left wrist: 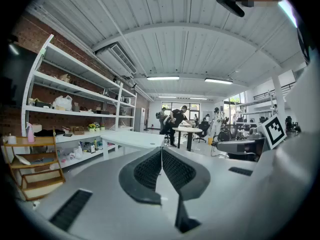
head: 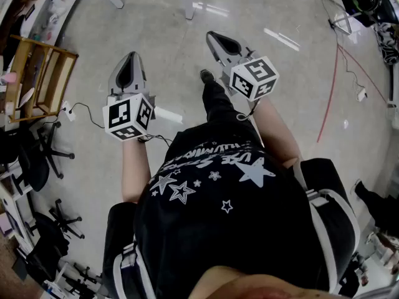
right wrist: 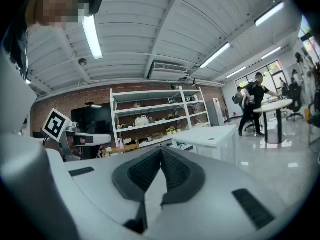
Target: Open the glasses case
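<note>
Standing in an open workshop, nothing gripped
Grey floor (head: 187,67) spreads under the person (head: 237,217); a white desk (left wrist: 132,139) stands ahead; left claw (head: 131,58) and right claw (head: 215,40) are held out level, well apart, each with jaws pressed together, empty; the glasses case shows in no view

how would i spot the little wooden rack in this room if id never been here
In the left gripper view, find the brick wall with the tall white shelving unit running along it. On the floor at the near end of that shelving stands the wooden rack. It is the only bare-wood piece among the white furniture, low and tiered, with a pink bottle on top.
</note>
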